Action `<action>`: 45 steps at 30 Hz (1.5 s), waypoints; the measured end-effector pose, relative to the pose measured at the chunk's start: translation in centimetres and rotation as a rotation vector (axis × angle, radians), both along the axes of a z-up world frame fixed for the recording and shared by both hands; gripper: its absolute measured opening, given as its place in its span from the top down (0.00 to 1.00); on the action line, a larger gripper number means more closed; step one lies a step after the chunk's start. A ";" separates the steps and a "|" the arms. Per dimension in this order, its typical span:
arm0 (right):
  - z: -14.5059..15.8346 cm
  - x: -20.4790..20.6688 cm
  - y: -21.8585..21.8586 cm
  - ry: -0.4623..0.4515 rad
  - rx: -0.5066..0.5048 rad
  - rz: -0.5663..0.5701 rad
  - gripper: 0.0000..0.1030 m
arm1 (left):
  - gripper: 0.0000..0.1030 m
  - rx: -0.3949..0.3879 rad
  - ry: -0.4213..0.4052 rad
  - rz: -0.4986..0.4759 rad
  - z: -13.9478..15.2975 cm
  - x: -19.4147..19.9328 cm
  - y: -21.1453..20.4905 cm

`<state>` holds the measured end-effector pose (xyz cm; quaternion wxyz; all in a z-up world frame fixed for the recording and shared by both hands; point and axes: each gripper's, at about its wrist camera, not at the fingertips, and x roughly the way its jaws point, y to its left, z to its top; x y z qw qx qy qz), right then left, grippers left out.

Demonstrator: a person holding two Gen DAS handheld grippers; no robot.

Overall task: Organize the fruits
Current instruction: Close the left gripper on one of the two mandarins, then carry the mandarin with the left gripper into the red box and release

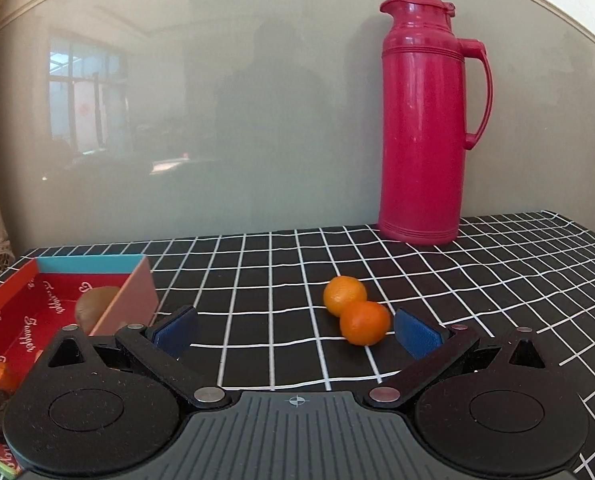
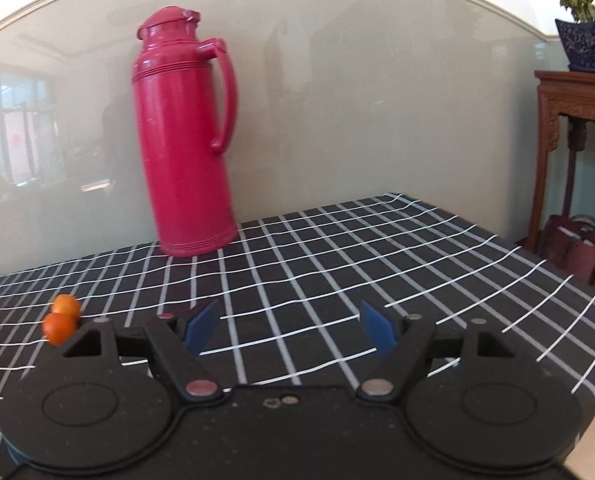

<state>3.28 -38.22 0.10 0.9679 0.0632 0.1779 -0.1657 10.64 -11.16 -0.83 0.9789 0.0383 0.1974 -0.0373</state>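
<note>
Left claw (image 1: 295, 332) gapes wide and empty beside two oranges (image 1: 357, 314); the box (image 1: 137, 300) hides what looks like a kiwi (image 1: 93, 308). Right claw (image 2: 287, 328) is open too, holding nothing.

Only one thing carries writing: the red box (image 1: 25, 320) at the left edge of the left wrist view has pale cursive script printed across its inner floor and along its side wall, with small curled ornaments between the words. The lettering runs sideways and partly upside down, too distorted to spell out. More of the same script shows on the box's near corner, also unreadable. Nothing in the right wrist view bears any text.
</note>
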 end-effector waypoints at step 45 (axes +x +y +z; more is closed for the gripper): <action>-0.6 0.7 -2.8 0.018 0.068 -0.075 0.23 | 0.62 0.018 0.085 -0.103 0.5 -0.4 -2.1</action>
